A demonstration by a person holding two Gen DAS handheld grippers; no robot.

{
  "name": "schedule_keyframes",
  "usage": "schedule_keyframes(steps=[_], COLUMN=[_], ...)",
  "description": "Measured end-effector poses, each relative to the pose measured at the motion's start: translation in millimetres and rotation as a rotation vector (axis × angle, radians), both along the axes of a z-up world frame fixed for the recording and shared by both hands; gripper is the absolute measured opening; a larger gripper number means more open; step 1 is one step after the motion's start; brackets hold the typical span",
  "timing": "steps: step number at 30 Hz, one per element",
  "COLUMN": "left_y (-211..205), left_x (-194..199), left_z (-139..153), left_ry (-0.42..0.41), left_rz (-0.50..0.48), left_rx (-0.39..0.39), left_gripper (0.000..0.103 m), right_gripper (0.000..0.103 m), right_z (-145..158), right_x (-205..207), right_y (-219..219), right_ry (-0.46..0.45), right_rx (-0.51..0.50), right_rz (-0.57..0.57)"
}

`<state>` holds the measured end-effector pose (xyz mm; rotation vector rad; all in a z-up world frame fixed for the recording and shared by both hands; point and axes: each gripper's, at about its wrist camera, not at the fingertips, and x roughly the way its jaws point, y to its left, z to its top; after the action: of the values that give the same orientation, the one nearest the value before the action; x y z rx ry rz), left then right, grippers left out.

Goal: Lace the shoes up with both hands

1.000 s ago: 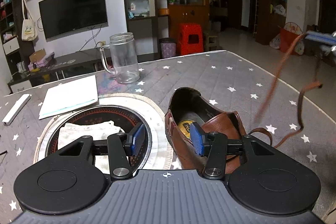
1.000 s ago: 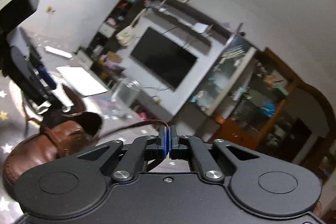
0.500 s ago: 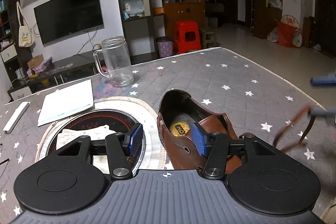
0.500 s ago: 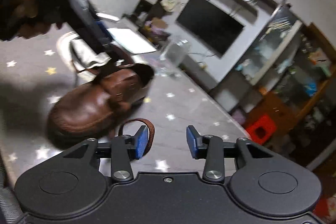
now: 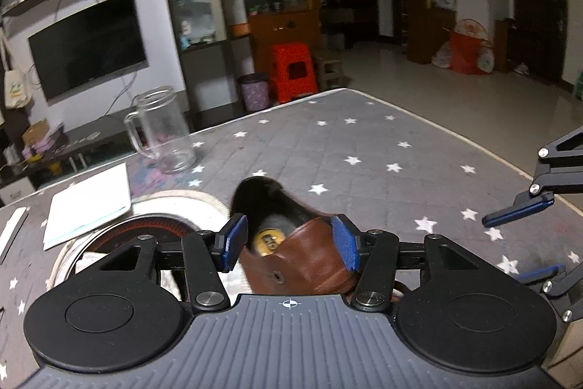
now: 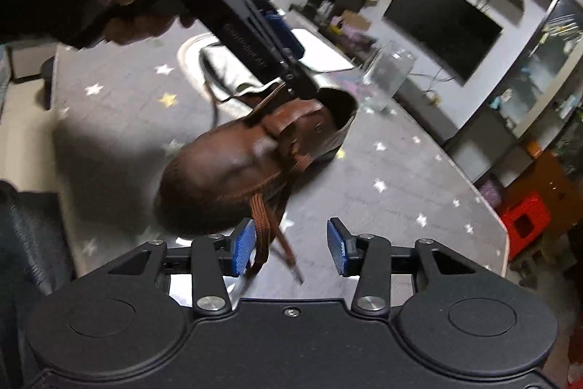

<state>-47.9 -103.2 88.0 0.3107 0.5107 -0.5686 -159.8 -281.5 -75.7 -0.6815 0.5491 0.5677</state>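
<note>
Left tool (image 5: 289,245) gapes wide around the shoe (image 6: 247,163); right tool (image 6: 289,248) gapes too, lace (image 6: 264,225) between its fingers.

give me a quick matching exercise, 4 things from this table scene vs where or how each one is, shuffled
Things:
1. shoe
2. glass mug
3. lace
4. notebook

Places or states:
A. lying flat beside the round mat
B. trailing off the toe between the open right gripper's fingers
C. standing upright, empty
D. brown leather, its tongue end between the open left gripper's fingers

Pairs: 1-D, 2-C, 3-B, 4-A
</note>
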Motion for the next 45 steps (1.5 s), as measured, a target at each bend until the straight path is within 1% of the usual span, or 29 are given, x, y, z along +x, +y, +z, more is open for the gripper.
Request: schedule_keyframes(steps=[1, 3, 6, 9, 11, 13, 16, 17, 21, 26, 28, 30, 31, 32, 33, 36, 38, 42, 45], left_y=[-2, -7, -6, -4, -2, 0, 1, 1, 0, 2, 3, 4, 4, 5, 6, 7, 6, 6, 6], left_x=[-1, 0, 3, 4, 3, 2, 2, 2, 4, 6, 7, 8, 7, 7, 7, 7, 6, 5, 5], left_z=[-1, -6, -8, -8, -7, -7, -8, -9, -9, -11, -12, -13, -13, -14, -14, -13, -13, -13, -14], left_ry=[-0.004, -0.019, -0.014, -0.013, -0.016, -0.012, -0.004, -0.001, 0.005, 0.017, 0.023, 0.027, 0.028, 0.029, 0.028, 0.026, 0.024, 0.019, 0.023], left_rz=[-0.004, -0.007, -0.002, 0.009, 0.018, 0.022, 0.026, 0.026, 0.031, 0.042, 0.048, 0.054, 0.058, 0.062, 0.065, 0.073, 0.073, 0.073, 0.073], left_rx=[0.010, 0.056, 0.062, 0.054, 0.051, 0.054, 0.061, 0.063, 0.066, 0.069, 0.072, 0.076, 0.077, 0.079, 0.079, 0.081, 0.083, 0.084, 0.080], left_gripper=[0.053, 0.053, 0.052, 0.051, 0.052, 0.052, 0.051, 0.052, 0.052, 0.052, 0.052, 0.052, 0.052, 0.052, 0.052, 0.052, 0.052, 0.052, 0.052], right_gripper=[0.048, 0.049, 0.049, 0.049, 0.049, 0.047, 0.043, 0.039, 0.036, 0.032, 0.022, 0.016, 0.010, 0.007, 0.007, 0.006, 0.005, 0.005, 0.006], right_z=[-1, -1, 2, 11, 12, 9, 5, 4, -2, -9, -12, -14, -15, -16, -17, -17, -19, -28, -34], right_x=[-1, -7, -11, -3, 7, 18, 35, 39, 58, 76, 81, 84, 83, 82, 79, 75, 71, 66, 60], right_y=[-1, -5, -9, -12, -12, -10, -4, -2, 3, 4, 4, 3, 3, 4, 4, -2, -7, -15, -15], right_ry=[0.009, 0.024, 0.010, -0.029, -0.029, -0.026, -0.015, -0.011, 0.016, 0.076, 0.095, 0.108, 0.102, 0.079, 0.044, -0.011, -0.051, -0.052, -0.017], right_rx=[-0.003, -0.017, 0.012, 0.102, 0.161, 0.198, 0.242, 0.248, 0.270, 0.332, 0.347, 0.362, 0.355, 0.332, 0.306, 0.266, 0.217, 0.164, 0.103], right_rz=[0.006, 0.015, 0.016, -0.009, -0.023, -0.033, -0.035, -0.037, -0.052, -0.067, -0.068, -0.067, -0.069, -0.079, -0.096, -0.142, -0.175, -0.201, -0.175])
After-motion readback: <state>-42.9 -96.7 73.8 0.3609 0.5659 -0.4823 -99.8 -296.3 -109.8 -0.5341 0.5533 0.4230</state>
